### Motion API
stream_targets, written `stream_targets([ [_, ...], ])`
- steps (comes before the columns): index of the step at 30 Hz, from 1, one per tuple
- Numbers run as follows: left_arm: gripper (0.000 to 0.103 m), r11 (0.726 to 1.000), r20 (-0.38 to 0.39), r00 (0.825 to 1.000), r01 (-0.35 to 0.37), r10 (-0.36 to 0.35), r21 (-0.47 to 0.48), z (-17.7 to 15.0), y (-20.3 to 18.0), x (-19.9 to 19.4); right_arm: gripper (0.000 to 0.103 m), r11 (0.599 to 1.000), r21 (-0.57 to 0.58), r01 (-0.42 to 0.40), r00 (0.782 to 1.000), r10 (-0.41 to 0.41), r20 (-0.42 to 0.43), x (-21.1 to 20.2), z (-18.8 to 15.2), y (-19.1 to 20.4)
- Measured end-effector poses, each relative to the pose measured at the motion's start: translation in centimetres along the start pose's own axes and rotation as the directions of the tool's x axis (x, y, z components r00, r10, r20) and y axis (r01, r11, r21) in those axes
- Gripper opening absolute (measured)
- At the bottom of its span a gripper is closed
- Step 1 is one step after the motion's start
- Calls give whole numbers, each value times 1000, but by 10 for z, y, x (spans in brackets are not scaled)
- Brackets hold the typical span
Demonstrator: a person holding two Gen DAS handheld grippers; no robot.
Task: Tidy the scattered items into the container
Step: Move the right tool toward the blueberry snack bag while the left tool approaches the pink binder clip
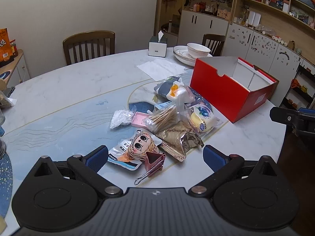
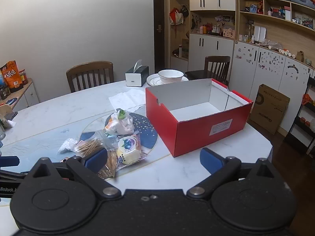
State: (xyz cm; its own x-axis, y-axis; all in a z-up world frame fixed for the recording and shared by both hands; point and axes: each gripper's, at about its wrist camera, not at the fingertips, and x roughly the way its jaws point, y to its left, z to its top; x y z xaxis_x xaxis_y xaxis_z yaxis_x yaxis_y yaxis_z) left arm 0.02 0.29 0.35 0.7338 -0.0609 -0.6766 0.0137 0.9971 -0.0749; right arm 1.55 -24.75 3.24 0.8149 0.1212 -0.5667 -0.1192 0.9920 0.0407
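Observation:
A red cardboard box (image 1: 232,96) with a white inside (image 2: 196,109) stands open on the marble table (image 1: 65,86). Left of it lies a heap of small items: a pink binder clip (image 1: 154,162), a cartoon-face packet (image 1: 137,145), brown snack packets (image 1: 177,139), a bag of cotton swabs (image 1: 163,117), a blueberry-print pack (image 1: 202,116) and a knotted plastic bag (image 1: 177,92). My left gripper (image 1: 155,158) hovers open just above the clip. My right gripper (image 2: 153,160) is open over bare table, between the heap (image 2: 110,143) and the box; nothing sits between its fingers.
A tissue box (image 1: 157,46), stacked plates with a bowl (image 1: 194,52) and a paper sheet (image 1: 161,67) lie at the table's far side. Two wooden chairs (image 1: 89,44) stand behind it. Cabinets and shelves (image 2: 265,29) line the right wall; a brown carton (image 2: 269,108) sits on the floor.

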Motion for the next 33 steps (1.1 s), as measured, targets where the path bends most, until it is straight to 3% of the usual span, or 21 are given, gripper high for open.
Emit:
stream_targets([
  [33,103,998,1,998,65,-65,14,10,21,15,100,998,-38,-55,997,53,-47,32,11,28],
])
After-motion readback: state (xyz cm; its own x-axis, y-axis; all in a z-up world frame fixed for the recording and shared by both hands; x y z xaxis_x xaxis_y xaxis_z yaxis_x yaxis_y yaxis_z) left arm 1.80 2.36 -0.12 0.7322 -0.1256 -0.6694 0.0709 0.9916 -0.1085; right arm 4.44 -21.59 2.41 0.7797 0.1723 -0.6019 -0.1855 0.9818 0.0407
